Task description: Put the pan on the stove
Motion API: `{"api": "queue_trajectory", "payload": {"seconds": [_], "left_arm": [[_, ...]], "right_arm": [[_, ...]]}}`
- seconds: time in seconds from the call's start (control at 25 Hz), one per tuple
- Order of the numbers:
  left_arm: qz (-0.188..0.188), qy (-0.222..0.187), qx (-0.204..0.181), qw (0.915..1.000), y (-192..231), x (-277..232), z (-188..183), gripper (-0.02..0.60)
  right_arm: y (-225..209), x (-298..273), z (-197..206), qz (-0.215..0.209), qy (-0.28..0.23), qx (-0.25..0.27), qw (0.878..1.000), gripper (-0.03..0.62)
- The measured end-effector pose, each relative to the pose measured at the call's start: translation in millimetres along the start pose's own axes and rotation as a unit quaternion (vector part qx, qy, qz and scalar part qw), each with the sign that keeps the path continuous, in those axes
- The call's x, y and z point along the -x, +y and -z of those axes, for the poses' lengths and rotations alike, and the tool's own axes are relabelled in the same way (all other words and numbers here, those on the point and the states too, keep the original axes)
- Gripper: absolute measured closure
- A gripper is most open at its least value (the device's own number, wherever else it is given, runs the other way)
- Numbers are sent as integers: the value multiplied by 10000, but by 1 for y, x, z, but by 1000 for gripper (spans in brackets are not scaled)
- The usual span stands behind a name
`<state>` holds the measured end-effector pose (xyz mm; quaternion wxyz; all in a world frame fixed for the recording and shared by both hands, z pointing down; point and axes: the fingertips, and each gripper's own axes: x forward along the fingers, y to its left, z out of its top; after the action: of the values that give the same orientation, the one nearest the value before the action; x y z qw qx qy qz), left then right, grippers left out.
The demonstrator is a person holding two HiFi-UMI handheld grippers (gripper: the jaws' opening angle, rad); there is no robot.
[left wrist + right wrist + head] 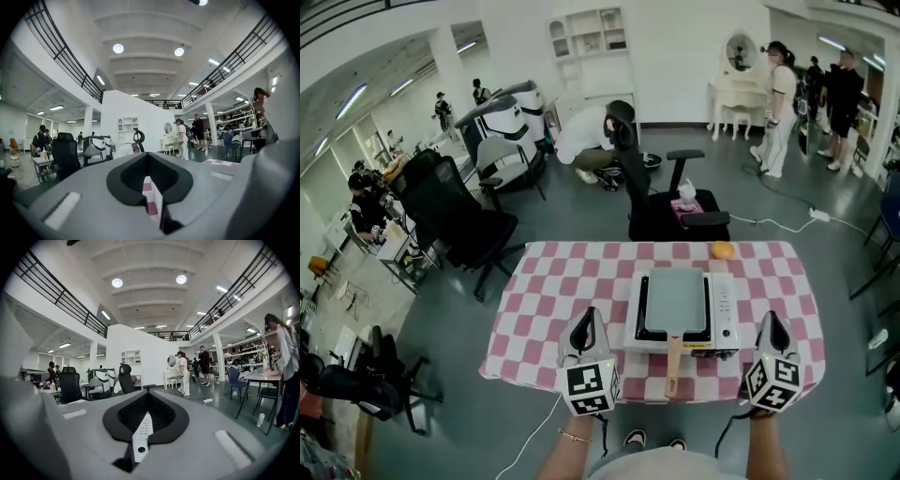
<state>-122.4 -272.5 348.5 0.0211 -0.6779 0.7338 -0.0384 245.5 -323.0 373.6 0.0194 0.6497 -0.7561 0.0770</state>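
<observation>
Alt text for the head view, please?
A square grey pan with a wooden handle sits on a white stove on a pink-checked table. The left gripper and right gripper hover at the near edge, either side of it, both shut and empty.

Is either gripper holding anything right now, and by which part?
Nothing is held. The left gripper and the right gripper are both shut and empty; the pan sits on the stove, its handle free between them.
</observation>
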Motion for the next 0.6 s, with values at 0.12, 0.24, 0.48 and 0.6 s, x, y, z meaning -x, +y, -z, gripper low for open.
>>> {"api": "queue_trajectory", "payload": {"seconds": [0.12, 0.24, 0.48, 0.6], "left_arm": [[63, 82, 192, 9998, -4, -2, 3, 583], [96, 124, 246, 9996, -7, -2, 5, 583], [150, 200, 316, 9992, -12, 3, 7, 583], [182, 189, 323, 9991, -13, 5, 5, 583]], "right_arm": [[0, 2, -3, 11, -15, 31, 10000, 585], [-1, 10, -8, 99, -75, 312, 9994, 586], [-7, 17, -10, 150, -19, 350, 9993, 588], [-7, 20, -9, 127, -11, 314, 9994, 588]]}}
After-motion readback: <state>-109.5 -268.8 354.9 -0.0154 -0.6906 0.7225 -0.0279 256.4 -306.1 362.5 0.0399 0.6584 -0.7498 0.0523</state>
